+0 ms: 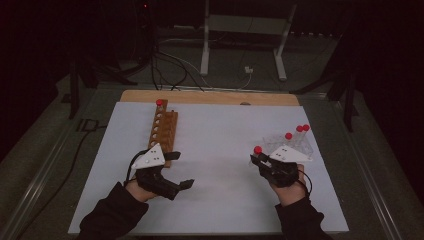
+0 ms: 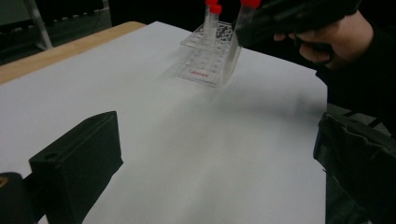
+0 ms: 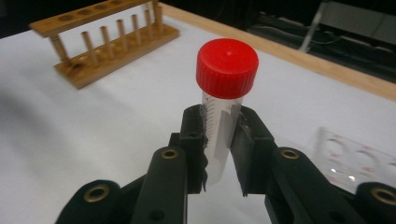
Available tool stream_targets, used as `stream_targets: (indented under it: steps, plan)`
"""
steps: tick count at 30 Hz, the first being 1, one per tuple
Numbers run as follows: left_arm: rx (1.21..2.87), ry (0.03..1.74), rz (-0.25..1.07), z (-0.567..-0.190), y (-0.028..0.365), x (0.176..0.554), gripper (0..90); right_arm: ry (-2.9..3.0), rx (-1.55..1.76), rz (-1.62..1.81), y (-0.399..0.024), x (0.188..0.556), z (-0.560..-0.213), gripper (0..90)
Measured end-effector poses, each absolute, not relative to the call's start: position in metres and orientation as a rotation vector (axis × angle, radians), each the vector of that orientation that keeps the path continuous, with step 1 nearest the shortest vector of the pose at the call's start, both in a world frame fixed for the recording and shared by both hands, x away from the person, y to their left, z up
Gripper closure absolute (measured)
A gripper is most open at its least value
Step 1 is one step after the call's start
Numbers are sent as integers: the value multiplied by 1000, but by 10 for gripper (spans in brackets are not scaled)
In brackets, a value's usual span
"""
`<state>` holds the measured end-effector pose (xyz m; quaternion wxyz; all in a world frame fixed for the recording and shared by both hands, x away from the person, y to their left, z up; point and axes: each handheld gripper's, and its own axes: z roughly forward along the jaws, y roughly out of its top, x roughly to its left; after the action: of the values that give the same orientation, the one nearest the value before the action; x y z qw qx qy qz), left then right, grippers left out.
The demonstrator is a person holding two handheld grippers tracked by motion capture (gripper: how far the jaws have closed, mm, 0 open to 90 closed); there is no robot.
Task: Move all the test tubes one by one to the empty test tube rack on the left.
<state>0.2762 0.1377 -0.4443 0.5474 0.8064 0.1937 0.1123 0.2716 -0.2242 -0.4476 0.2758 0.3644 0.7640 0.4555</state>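
**Capped tube held upright between two racks**

The right gripper [image 3: 219, 156] is clamped on a clear plastic tube [image 3: 218, 135] with a red screw cap [image 3: 227, 67], its jaws pressing the graduated wall from both sides just below the cap. The tube stands upright in the grip, raised above the white desk [image 1: 220, 145]. In the high view it sits just left of the clear plastic rack [image 1: 295, 145], where three more red-capped tubes [image 1: 299, 131] stand in their holes.

The left gripper [image 1: 186, 184] hovers low over the desk, near the close end of the wooden rack [image 1: 164, 131], with its jaws wide apart and nothing between them. One red-capped tube [image 1: 160, 103] stands at the far end of that wooden rack; its other holes look vacant, though the dim high view makes that hard to confirm.

The held tube is likely light, stiff and smooth-walled, so it could slip or swing if pinched loosely. The hold high on the wall seems sensible: it leaves the lower part free to enter a rack hole and keeps the cap clear of the jaws. The toothed jaw faces should help against sliding. Thin plastic may flex or crack under hard pressure, so a firm but moderate squeeze suits it best. The clear rack looks light too and could shift if knocked.
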Motion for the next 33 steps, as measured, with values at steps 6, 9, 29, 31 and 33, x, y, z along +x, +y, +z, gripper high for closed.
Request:
stream_targets:
  steps: [6, 9, 29, 31, 33]
  plan:
    - [1914, 421, 257, -433, 126, 281, 18, 2102, 942, 1225, -211, 269, -453, 748]
    - [1916, 401, 252, -429, 120, 283, 19, 2134, 922, 1228, -203, 267, -456, 748]
    - [1921, 251, 216, -404, 62, 294, 72, 2185, 872, 1250, -190, 260, -458, 748]
    - [1923, 238, 207, -404, 56, 295, 83, 2185, 867, 1254, -190, 260, -457, 748]
    - [1917, 229, 202, -404, 51, 296, 135, 2189, 865, 1252, -189, 259, -458, 748]
